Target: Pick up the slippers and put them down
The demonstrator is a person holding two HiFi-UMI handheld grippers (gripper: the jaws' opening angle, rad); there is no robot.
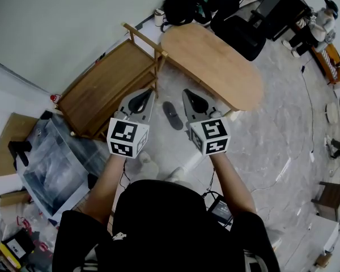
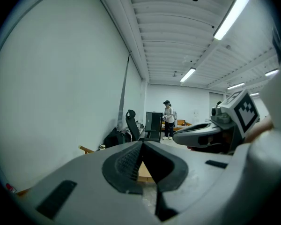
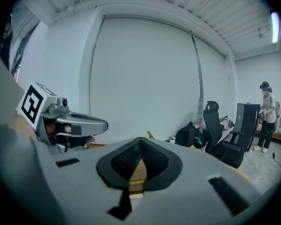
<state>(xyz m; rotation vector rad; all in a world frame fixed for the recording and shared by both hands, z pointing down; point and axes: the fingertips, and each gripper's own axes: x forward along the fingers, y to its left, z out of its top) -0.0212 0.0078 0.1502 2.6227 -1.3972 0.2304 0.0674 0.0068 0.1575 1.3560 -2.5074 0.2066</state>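
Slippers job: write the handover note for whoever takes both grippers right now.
Left gripper: shut, empty.
Right gripper: shut, empty, beside the left one.
One dark slipper lies on the floor between them in the head view, near the wooden table. No second one is visible.
Done: nothing in hand.
Left: probably lower, open and grip the slipper.

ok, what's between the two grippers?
One dark slipper on the floor, seen in the gap between the left gripper and right gripper, both shut and empty. Only the head view shows it.
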